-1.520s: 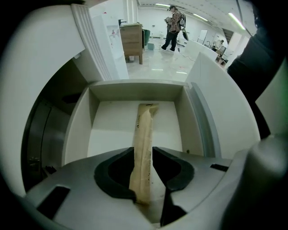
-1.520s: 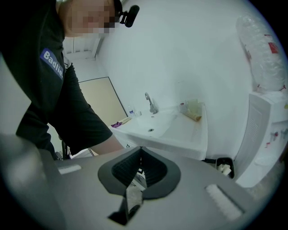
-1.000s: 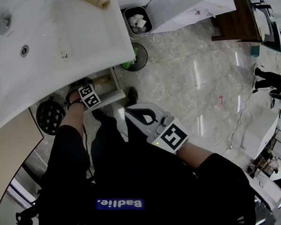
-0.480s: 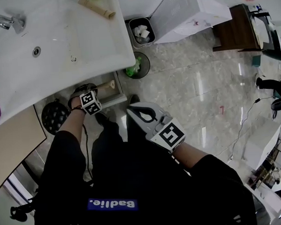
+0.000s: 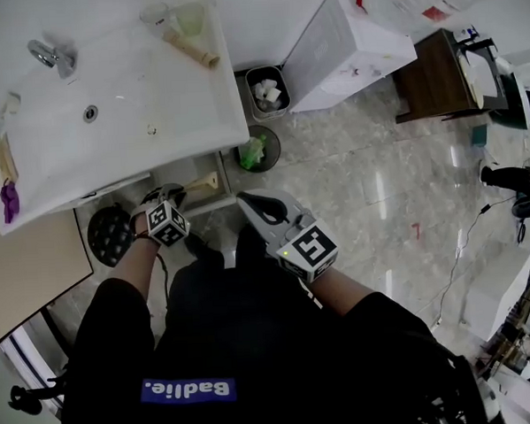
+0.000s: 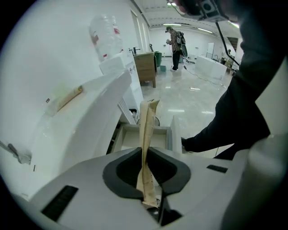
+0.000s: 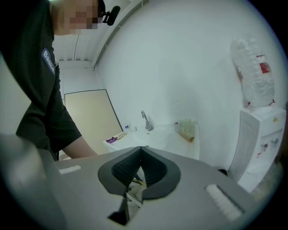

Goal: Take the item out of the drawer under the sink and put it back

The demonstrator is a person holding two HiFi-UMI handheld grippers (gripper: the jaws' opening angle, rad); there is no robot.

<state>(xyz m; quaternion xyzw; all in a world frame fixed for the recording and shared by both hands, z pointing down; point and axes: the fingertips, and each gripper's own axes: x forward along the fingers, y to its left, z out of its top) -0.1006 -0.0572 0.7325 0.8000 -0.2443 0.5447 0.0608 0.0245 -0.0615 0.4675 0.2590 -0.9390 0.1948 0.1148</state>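
My left gripper (image 5: 177,199) is shut on a long, flat tan item (image 5: 203,181); its jaws have just been closing on it. In the left gripper view the tan item (image 6: 147,130) stands up out of the pinched pads of the left gripper (image 6: 146,152), above the open white drawer (image 6: 135,134). That drawer (image 5: 213,199) sticks out from under the white sink (image 5: 119,134). My right gripper (image 5: 247,200) hangs right of the drawer, over the floor. In its own view the right gripper (image 7: 141,150) is shut with nothing between the pads.
A small bin of white scraps (image 5: 266,90) and a round dark pail with green contents (image 5: 260,150) stand by the sink's right corner. A water dispenser (image 5: 345,47) and a brown table (image 5: 435,74) lie further right. A black round object (image 5: 111,234) sits left of the drawer.
The left gripper has come up out of the drawer with the tan item in its jaws. The right gripper has risen a little too, and more of the sink top shows.
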